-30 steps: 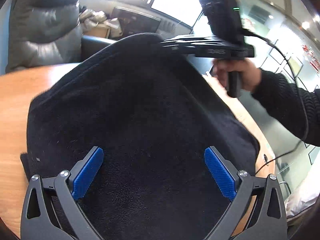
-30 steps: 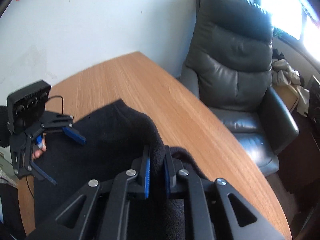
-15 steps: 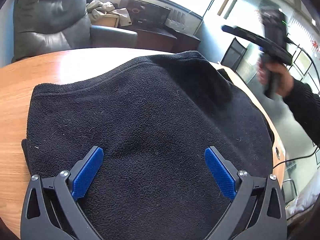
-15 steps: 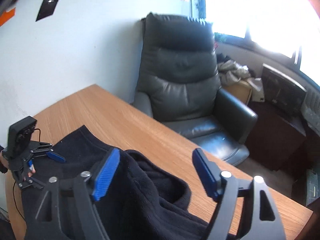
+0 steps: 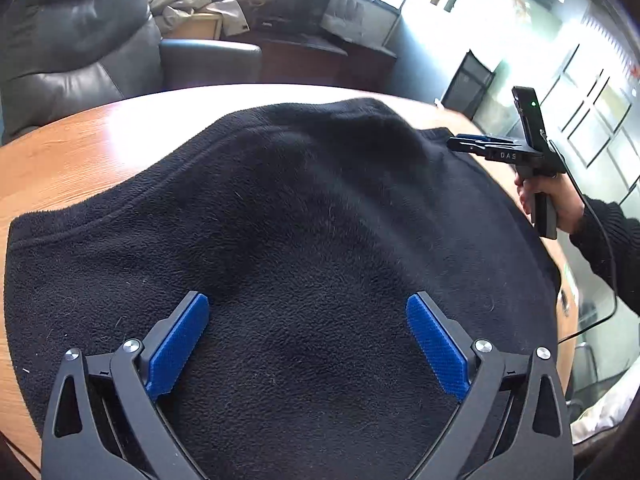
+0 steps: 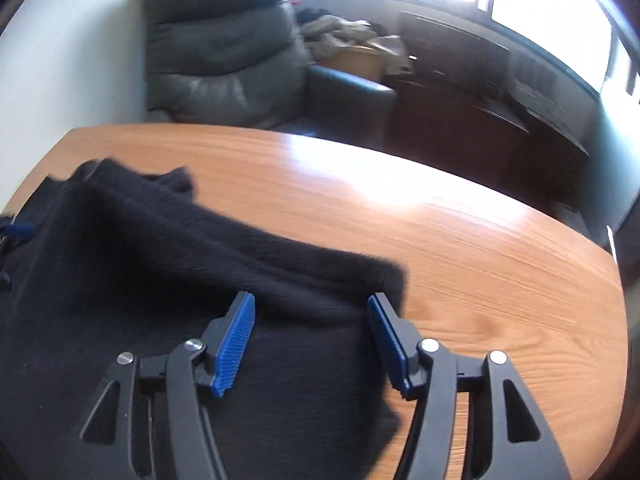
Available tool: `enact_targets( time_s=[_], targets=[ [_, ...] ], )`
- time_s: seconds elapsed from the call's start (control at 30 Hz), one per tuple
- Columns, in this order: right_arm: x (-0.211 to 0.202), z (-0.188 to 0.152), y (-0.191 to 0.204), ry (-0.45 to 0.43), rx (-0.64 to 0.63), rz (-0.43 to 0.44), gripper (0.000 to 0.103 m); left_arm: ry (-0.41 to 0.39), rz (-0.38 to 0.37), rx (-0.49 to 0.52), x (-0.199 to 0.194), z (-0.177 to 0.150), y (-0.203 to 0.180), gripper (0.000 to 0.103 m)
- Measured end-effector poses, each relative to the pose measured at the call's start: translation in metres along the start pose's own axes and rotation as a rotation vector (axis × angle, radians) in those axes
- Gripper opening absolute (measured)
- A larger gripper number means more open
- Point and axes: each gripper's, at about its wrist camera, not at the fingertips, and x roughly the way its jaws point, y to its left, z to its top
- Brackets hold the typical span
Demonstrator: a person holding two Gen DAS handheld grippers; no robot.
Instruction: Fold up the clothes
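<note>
A black fleece garment (image 5: 300, 208) lies folded over on the wooden table (image 5: 80, 152). My left gripper (image 5: 306, 308) hovers open just over its near part, with nothing pinched between the blue pads. My right gripper (image 6: 311, 300) is above the garment's (image 6: 160, 264) right edge. Its jaws are closing, the fleece edge lies between them, and the pads stand clear of it. In the left wrist view the right gripper (image 5: 456, 143) shows side-on at the garment's far right corner, held by a hand in a dark sleeve. A blue pad of the left gripper (image 6: 18, 230) peeks in at the left border.
A grey leather armchair (image 6: 224, 52) stands behind the table's far edge, next to a box with crumpled cloth (image 6: 352, 40) and a dark low cabinet (image 6: 460, 92). Bare wood (image 6: 440, 232) stretches right of the garment to the rounded table edge. A cable (image 5: 604, 280) hangs from the right gripper.
The right gripper let go of the raised fold, opened wide, swung to the garment's right edge, lowered and began to narrow. The fleece dropped flat. The left gripper sank slightly.
</note>
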Motion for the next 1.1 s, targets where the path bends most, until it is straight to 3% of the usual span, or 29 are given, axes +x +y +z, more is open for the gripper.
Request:
enact_targets(
  time_s=[0.07,0.13,0.2,0.3,0.37,0.43,0.5,0.53,0.57,0.63,0.7,0.77,0.83,0.93,0.97,1.03,1.07,1.1],
  targets=[
    [-0.017,0.009,-0.011,-0.049,0.04,0.041,0.063,-0.003,0.015,-0.012,-0.003,0.004,0.001,0.1],
    [-0.029,0.019,0.005,-0.084,-0.019,0.113,0.064,-0.027,0.006,-0.009,-0.009,0.01,-0.001,0.1],
    [-0.028,0.026,0.031,-0.079,-0.086,0.233,0.068,-0.066,-0.008,0.007,-0.017,0.017,-0.005,0.101],
    [0.002,0.014,0.075,0.014,-0.173,0.31,0.067,-0.093,0.001,0.035,-0.014,0.032,-0.005,0.102],
    [0.036,0.001,0.074,0.085,-0.164,0.268,0.065,-0.042,0.06,0.015,0.004,0.039,0.01,0.102],
    [0.037,-0.001,0.055,0.052,-0.106,0.241,0.055,-0.01,0.053,-0.071,0.012,0.044,0.03,0.096],
    [0.03,0.003,0.03,0.056,-0.062,0.064,0.057,0.001,0.067,-0.124,0.013,0.049,0.044,0.097],
    [0.027,0.002,0.016,0.066,-0.032,0.0,0.057,0.015,0.13,-0.111,0.011,0.05,0.047,0.095],
    [0.019,0.003,0.003,0.071,0.004,-0.03,0.057,0.023,0.145,-0.114,0.008,0.05,0.049,0.094],
    [-0.013,0.003,-0.003,0.018,0.026,0.003,0.058,0.016,0.134,-0.123,-0.005,0.05,0.048,0.094],
    [-0.048,-0.003,0.014,-0.047,-0.008,0.112,0.06,-0.019,0.06,-0.096,-0.022,0.048,0.032,0.095],
    [-0.071,-0.017,0.054,-0.056,-0.091,0.258,0.066,-0.032,-0.004,-0.053,-0.034,0.042,0.01,0.098],
    [-0.079,-0.046,0.106,-0.016,-0.208,0.387,0.066,0.01,0.015,-0.012,-0.029,0.02,-0.002,0.099],
    [-0.062,-0.101,0.127,0.117,-0.249,0.344,0.066,0.074,0.047,0.05,-0.02,-0.014,-0.019,0.097],
    [-0.055,-0.118,0.118,0.149,-0.217,0.323,0.059,0.07,0.051,0.063,-0.021,-0.016,-0.02,0.097],
    [-0.063,-0.13,0.099,0.082,-0.171,0.309,0.048,0.056,0.058,0.087,-0.024,-0.018,-0.021,0.096],
    [-0.067,-0.129,0.098,0.081,-0.177,0.258,0.042,0.049,0.061,0.099,-0.025,-0.019,-0.022,0.095],
    [-0.071,-0.128,0.097,0.081,-0.187,0.2,0.042,0.042,0.065,0.111,-0.027,-0.02,-0.023,0.095]
  ],
)
